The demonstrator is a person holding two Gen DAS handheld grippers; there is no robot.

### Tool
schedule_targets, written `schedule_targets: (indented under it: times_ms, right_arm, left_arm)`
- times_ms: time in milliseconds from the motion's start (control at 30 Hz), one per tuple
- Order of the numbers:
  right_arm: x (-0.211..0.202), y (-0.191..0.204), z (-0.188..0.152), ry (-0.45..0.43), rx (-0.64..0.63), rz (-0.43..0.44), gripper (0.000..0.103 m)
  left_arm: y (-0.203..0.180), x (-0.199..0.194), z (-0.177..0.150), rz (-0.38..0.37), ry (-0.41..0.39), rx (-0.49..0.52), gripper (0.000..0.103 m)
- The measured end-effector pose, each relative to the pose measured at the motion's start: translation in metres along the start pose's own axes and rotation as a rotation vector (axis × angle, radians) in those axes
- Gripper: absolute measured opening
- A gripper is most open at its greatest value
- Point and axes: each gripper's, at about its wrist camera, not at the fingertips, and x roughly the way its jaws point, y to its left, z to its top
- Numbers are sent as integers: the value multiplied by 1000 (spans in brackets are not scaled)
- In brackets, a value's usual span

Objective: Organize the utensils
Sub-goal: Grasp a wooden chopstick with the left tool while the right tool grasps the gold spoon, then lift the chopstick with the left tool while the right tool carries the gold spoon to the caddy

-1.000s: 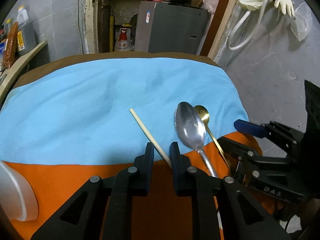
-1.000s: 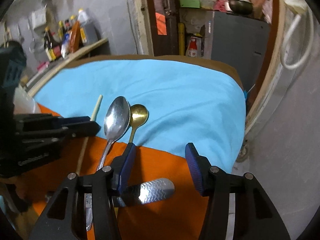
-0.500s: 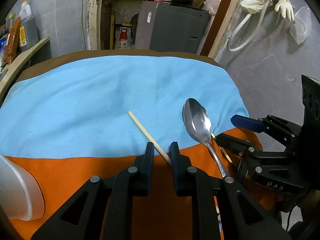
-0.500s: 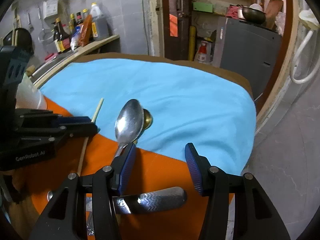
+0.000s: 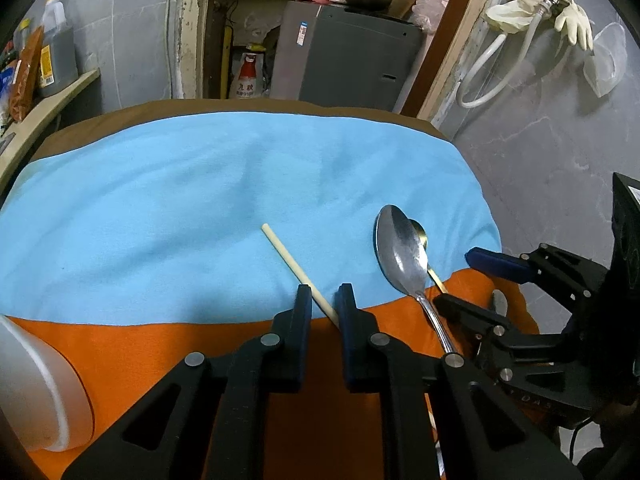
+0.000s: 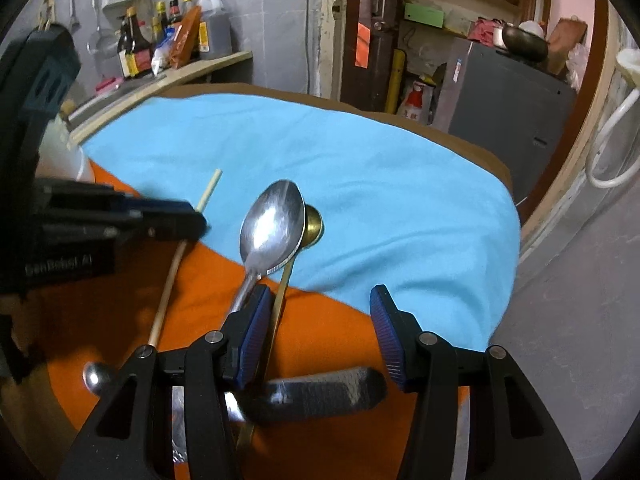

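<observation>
A large silver spoon (image 5: 398, 254) lies across a smaller gold spoon (image 5: 421, 232) where the blue cloth meets the orange cloth; both show in the right wrist view, silver spoon (image 6: 272, 226) and gold spoon (image 6: 313, 224). A pale chopstick (image 5: 298, 272) runs between my left gripper's (image 5: 324, 298) narrowly parted fingers; whether they pinch it I cannot tell. It also shows in the right wrist view (image 6: 172, 276). My right gripper (image 6: 318, 312) is open and empty, its left finger beside the silver spoon's handle. A table knife (image 6: 320, 394) lies under it.
A white foam cup (image 5: 36, 388) lies on its side on the orange cloth (image 5: 180, 344) at the left. The blue cloth (image 5: 200, 200) covers the far table. A shelf with bottles (image 6: 168, 44) stands at the left, a grey cabinet (image 5: 348, 60) behind.
The silver spoon has shifted right, onto the gold spoon, and its bowl now lies flatter. Both grippers have drifted slightly; the left one still straddles the chopstick.
</observation>
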Motion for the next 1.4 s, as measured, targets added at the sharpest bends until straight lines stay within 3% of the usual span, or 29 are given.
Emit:
schedule_targets:
  times_ms: [133,267,367,667,800,967,1400]
  right_arm:
    - [4,-1,5,-10,-3,-96,47]
    - [9,-5,11,-16,-6,-90,47]
    - [15,-6,19,-32,-35,-74,47]
    - [33,-4,40,-24,-68,14,45]
    - [35,-8,41,-15,-16,80,28]
    - [33,-10,40,-23,58,105,25]
    - [-55,-2,17,-365,95,55,25]
  left_arm:
    - [1,0,1,-9,5,-12,10]
    - [9,1,4,-48,21,-62,11]
    - [16,3,8,-75,24,-112,11]
    - [18,7,19,-74,26,-120,11]
    - [24,9,22,-90,33,-135,11]
    - [23,9,26,-86,33,-141,9]
    - [6,-45,1,-137,-108,-154,4]
